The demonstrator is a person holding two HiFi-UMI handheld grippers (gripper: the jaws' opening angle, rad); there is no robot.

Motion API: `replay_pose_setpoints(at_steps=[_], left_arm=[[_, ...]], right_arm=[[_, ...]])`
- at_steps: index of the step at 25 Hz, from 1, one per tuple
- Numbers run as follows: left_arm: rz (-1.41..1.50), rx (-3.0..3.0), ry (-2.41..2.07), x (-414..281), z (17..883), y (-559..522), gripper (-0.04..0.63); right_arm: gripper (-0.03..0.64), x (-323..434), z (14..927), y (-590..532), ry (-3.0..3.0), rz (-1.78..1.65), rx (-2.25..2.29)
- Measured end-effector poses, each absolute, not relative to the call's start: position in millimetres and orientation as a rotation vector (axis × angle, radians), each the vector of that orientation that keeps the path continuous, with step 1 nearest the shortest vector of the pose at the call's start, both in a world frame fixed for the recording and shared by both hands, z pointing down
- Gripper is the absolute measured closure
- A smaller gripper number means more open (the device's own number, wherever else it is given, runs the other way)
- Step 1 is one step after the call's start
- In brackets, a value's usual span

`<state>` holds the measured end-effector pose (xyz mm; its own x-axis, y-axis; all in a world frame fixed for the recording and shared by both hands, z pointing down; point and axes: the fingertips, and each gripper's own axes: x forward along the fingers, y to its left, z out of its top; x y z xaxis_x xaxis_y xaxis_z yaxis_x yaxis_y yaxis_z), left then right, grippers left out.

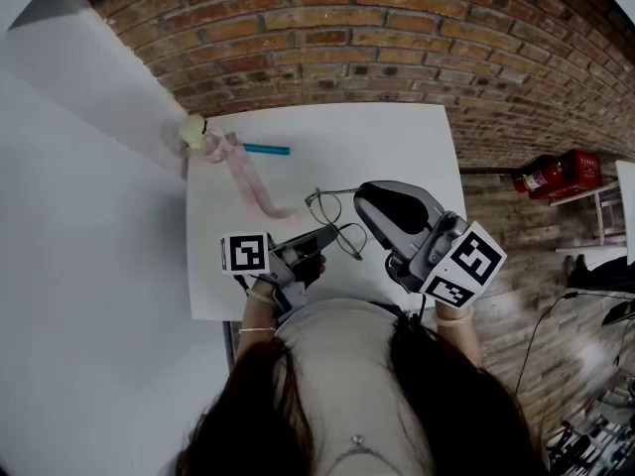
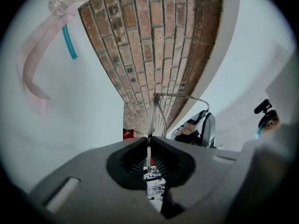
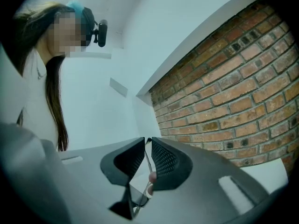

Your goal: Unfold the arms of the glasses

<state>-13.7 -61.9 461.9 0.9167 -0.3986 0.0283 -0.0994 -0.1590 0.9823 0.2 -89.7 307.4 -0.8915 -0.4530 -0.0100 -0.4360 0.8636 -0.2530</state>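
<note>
The thin wire-framed glasses (image 1: 335, 222) are held above the white table (image 1: 397, 137), near its front edge. My left gripper (image 1: 319, 242) is shut on the frame's near side; in the left gripper view the wire (image 2: 151, 120) runs up out of the closed jaws (image 2: 148, 149). My right gripper (image 1: 364, 198) is shut on one thin arm of the glasses (image 3: 148, 158), pinched between its ribbed pads. That arm (image 1: 337, 191) juts out from the frame toward the right gripper. The other arm is hard to make out.
A pink strap (image 1: 248, 178), a blue pen (image 1: 266, 150) and a small cream object (image 1: 193, 129) lie at the table's far left. A brick wall (image 1: 397, 38) runs behind the table. Red fire extinguishers (image 1: 556, 174) stand on the floor at right.
</note>
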Motion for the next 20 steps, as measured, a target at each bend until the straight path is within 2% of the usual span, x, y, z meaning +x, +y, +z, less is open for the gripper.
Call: replay_pose_setpoints(at_steps=[20], left_arm=[[-0.398, 1.653, -0.386, -19, 444, -68, 0.574]], right_arm=[[0.565, -3, 320, -87, 2.997, -0.421, -0.709]])
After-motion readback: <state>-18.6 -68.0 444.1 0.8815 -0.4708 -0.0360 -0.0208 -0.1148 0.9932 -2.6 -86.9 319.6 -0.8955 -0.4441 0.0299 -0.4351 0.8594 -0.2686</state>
